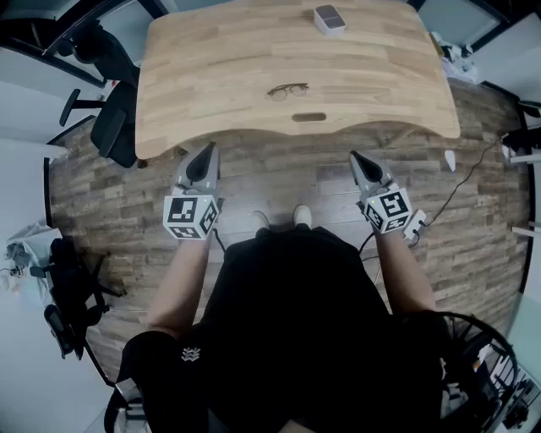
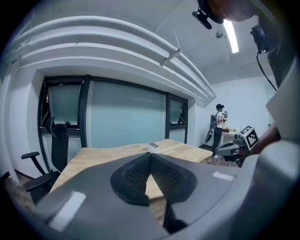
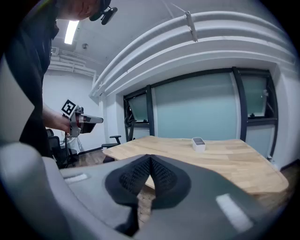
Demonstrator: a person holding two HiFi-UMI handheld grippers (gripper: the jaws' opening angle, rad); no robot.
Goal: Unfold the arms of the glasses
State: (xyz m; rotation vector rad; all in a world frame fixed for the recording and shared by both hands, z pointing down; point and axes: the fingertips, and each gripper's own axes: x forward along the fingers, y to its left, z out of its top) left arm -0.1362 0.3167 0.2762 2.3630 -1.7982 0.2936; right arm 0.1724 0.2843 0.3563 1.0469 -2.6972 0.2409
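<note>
A pair of thin dark-rimmed glasses (image 1: 287,90) lies near the front middle of the wooden table (image 1: 211,76); whether its arms are folded is too small to tell. Both grippers hang in front of the table edge, short of the glasses, and hold nothing. My left gripper (image 1: 205,152) is shut, its pads meeting at the tip (image 2: 150,155). My right gripper (image 1: 356,158) is shut too, with its tips together (image 3: 150,158). Each gripper shows in the other's view: the right gripper (image 2: 234,148) and the left gripper (image 3: 89,120). The glasses are not visible in either gripper view.
A small white box (image 1: 329,19) stands at the table's far edge, also visible as the white box (image 3: 198,143). A black office chair (image 1: 112,127) stands left of the table. A black bag (image 1: 72,292) lies on the floor at left, cables (image 1: 461,182) at right. A person (image 2: 218,124) stands far back.
</note>
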